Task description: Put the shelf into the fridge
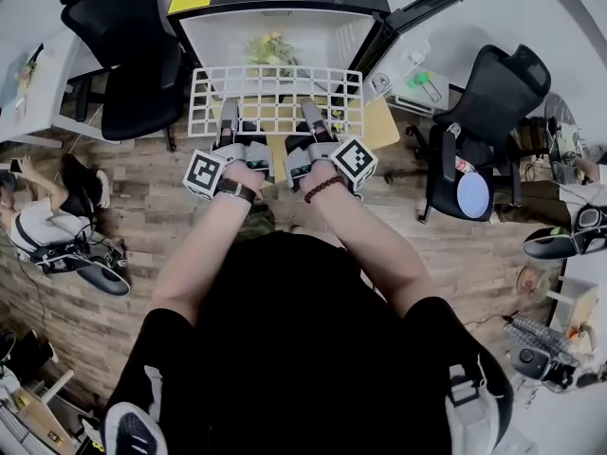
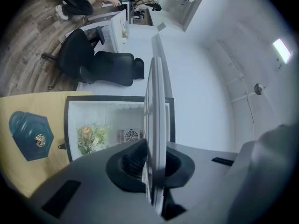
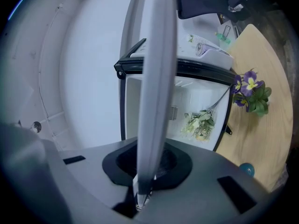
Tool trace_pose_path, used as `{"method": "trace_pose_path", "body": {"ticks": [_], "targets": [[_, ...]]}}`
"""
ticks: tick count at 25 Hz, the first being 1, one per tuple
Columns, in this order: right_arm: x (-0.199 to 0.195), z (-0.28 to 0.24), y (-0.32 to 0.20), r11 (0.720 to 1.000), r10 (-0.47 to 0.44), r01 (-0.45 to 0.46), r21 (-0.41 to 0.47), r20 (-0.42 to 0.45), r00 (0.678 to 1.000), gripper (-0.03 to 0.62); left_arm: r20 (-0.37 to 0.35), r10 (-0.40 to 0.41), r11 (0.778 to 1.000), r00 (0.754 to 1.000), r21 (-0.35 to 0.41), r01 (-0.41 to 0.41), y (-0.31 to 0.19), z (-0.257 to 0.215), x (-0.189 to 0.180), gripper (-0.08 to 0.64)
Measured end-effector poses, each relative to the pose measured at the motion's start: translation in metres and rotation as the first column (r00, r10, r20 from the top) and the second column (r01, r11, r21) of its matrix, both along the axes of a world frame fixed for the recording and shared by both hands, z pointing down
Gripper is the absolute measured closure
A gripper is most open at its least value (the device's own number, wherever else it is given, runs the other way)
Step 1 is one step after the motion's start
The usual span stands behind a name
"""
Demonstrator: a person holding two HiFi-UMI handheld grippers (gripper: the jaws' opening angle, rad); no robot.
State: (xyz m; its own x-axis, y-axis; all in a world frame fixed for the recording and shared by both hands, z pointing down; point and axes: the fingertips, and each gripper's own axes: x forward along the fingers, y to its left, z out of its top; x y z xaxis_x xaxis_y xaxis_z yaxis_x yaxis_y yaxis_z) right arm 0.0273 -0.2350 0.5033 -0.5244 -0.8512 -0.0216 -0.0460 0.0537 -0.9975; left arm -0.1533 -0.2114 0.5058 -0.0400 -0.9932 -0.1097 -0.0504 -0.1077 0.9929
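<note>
Holding a white wire shelf [image 1: 275,100] roughly flat in front of the open mini fridge [image 1: 285,38], a person grips its near edge with the left gripper [image 1: 228,114] and the right gripper [image 1: 311,112]. Both gripper views show the jaws pinching the shelf's rim, with the grid seen edge-on between them. The shelf hangs just outside the fridge's mouth, not yet inside. It looks nearly as wide as the opening, so a slight skew could likely jam a corner against a side wall or against the door [image 1: 417,12], which stands open at the right. A spray of pale flowers [image 1: 268,47] lies inside the compartment, and the leading edge could snag or crush it if the shelf goes in low. Both holds sit close together on the near rim alone, so the far edge may sag and miss whatever ledges are meant to carry it. The thin wire could also twist or slip in the jaws. The forearms reach forward side by side with the wrists nearly touching. The marker cubes are turned outward and the jaws point straight at the fridge. A yellow wooden surface [image 1: 381,126] shows below the shelf.
</note>
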Motion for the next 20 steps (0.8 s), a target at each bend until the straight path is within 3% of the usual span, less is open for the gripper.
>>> {"method": "trace_pose_path", "body": {"ticks": [8,14,20], "targets": [[0.000,0.003,-0.011,1.000,0.021,-0.021,-0.002,-0.006,1.000,0.549,-0.039,0.018,1.000,0.999,0.014,-0.017,-0.016,-0.007,0.003,0.525],[0.001,0.004,-0.013,0.999,0.031,-0.031,0.010,-0.010,0.999,0.549,-0.020,0.032,0.999,0.999,0.018,-0.031,-0.020,0.002,0.001,0.525],[-0.006,0.002,-0.045,0.999,0.046,-0.046,-0.018,-0.022,0.999,0.549,-0.048,0.048,0.999,0.998,-0.003,-0.048,-0.055,-0.001,-0.004,0.525]]}}
